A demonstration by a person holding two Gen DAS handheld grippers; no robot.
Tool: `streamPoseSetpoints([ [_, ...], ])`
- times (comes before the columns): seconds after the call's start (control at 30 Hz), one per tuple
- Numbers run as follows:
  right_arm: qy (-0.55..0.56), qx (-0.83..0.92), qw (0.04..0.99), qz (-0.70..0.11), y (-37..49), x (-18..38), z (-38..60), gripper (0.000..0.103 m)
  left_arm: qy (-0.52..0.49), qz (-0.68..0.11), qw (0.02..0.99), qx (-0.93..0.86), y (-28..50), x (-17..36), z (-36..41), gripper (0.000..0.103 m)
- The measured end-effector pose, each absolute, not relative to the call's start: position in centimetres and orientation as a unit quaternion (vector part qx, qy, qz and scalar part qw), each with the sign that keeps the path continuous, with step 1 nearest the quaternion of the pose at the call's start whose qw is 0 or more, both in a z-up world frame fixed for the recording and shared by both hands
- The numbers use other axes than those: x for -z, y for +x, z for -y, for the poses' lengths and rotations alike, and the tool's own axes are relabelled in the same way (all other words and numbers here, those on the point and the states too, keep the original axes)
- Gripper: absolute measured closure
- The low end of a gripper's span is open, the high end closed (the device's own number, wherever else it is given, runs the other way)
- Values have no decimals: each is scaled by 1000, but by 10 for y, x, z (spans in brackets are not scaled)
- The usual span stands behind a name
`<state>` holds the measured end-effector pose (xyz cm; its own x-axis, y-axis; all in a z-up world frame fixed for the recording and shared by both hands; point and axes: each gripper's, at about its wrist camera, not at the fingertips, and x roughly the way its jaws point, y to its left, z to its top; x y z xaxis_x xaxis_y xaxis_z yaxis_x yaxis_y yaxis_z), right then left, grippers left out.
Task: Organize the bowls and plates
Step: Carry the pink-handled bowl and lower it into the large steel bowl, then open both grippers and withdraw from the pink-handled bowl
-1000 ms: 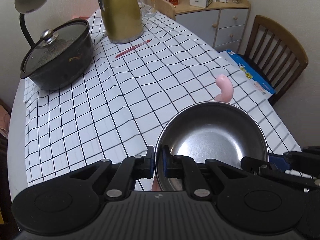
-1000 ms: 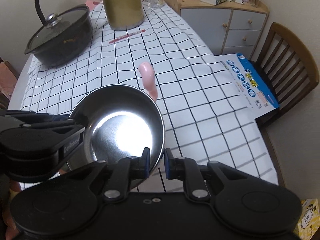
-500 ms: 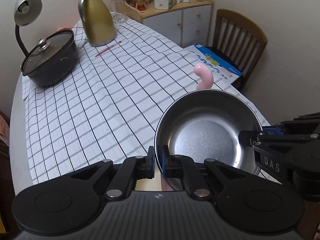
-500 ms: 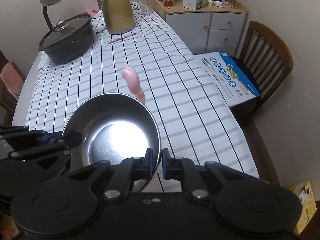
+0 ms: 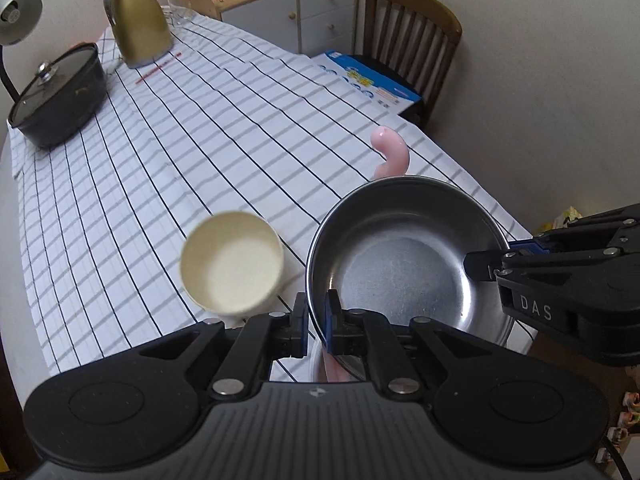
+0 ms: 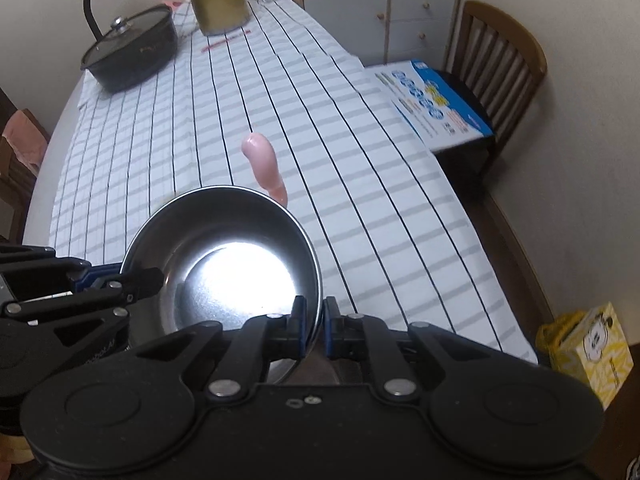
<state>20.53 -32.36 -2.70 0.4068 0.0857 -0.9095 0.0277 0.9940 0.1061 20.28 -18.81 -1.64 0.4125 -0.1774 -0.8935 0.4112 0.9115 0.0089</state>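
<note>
A steel bowl (image 5: 404, 256) is held in the air above the near end of the checked table. My left gripper (image 5: 317, 324) is shut on its left rim. My right gripper (image 6: 313, 330) is shut on its right rim, and shows in the left wrist view (image 5: 486, 266). The bowl also fills the lower left of the right wrist view (image 6: 224, 256). A cream bowl (image 5: 232, 260) stands on the table just left of the steel bowl. A pink curved handle (image 5: 390, 154) sticks up behind the steel bowl; what it belongs to is hidden.
A black lidded pot (image 5: 56, 96), a gold jug (image 5: 138, 26) and a red pen (image 5: 158, 68) sit at the table's far end. A wooden chair (image 5: 412, 36) with a blue box (image 5: 368, 84) stands right. A yellow bag (image 6: 588, 344) is on the floor.
Both grippers have lifted the steel bowl and drawn it back toward the near edge. The cream bowl has come into the left wrist view.
</note>
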Motion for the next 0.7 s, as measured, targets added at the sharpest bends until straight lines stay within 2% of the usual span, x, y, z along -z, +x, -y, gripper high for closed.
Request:
streamPoseSetpoints([
  [0.7,83,-4,802,-592,148,100,347,94,123,-556,801,184,164,87,210,97],
])
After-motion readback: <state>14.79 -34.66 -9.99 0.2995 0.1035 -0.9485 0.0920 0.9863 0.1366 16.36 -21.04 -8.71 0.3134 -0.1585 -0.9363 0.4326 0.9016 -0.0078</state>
